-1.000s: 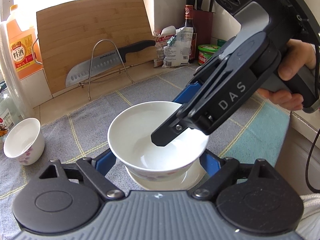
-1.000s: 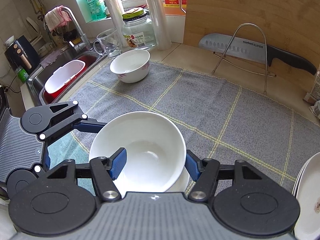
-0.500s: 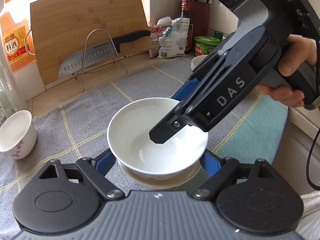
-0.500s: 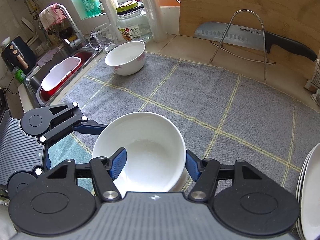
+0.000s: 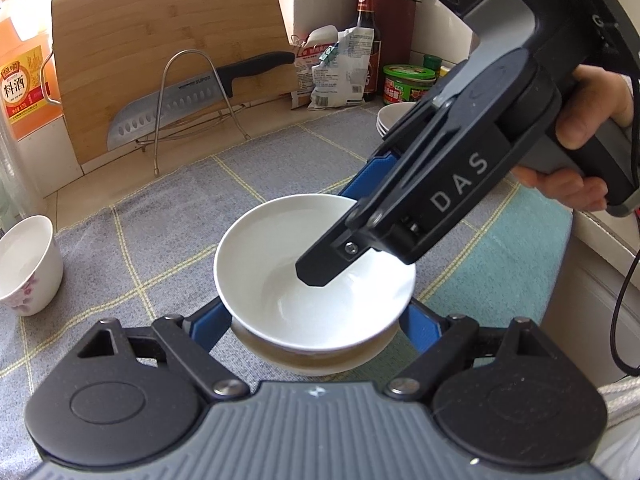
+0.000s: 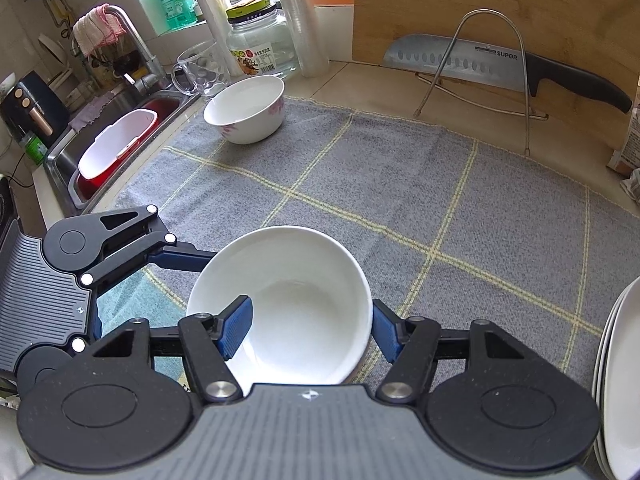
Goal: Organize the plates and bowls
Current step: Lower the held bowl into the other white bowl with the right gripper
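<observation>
A white bowl sits on a small white plate, and both hang above the grey checked cloth. My left gripper is shut on the plate, one blue pad on each side. My right gripper is shut on the bowl, one pad inside it and one outside its wall. The right gripper's finger also shows in the left wrist view, reaching into the bowl. A second white bowl with pink flowers stands on the cloth's far left corner. A stack of white plates lies at the right.
A bamboo cutting board leans at the back with a cleaver on a wire stand. A glass jar, a mug and a sink are at the left. Bottles and bags stand at the back right.
The bowl and plate have risen off the cloth together, carried by both grippers. The view has shifted a little, so the flowered bowl and plate stack sit differently.
</observation>
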A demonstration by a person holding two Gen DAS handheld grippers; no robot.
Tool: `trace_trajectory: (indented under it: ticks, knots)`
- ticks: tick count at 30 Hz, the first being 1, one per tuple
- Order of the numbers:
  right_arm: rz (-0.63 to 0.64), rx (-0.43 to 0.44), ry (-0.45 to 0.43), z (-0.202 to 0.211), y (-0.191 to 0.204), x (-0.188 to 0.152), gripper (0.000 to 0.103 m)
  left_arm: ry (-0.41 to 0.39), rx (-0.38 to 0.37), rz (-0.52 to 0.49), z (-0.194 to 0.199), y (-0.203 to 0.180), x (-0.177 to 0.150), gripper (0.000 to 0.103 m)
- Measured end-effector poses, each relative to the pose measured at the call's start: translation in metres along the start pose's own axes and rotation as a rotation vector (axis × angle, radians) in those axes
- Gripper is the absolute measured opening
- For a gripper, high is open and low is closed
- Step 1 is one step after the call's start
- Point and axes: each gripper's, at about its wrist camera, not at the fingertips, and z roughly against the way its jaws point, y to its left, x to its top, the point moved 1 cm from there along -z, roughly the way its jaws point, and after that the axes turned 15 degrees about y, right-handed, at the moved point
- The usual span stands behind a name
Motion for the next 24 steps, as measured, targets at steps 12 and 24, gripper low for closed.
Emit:
trace_trajectory:
  ticks: [12, 24]
  knots:
    - [0.015, 0.001, -0.037, 0.006, 0.005, 0.002, 0.092, -0.014, -0.005, -0.012, 0.004, 0.000, -0.006, 0.100]
    - [0.048, 0.042, -0.078, 0.008, 0.015, 0.012, 0.092, -0.074, -0.031, -0.037, 0.018, -0.002, -0.007, 0.101]
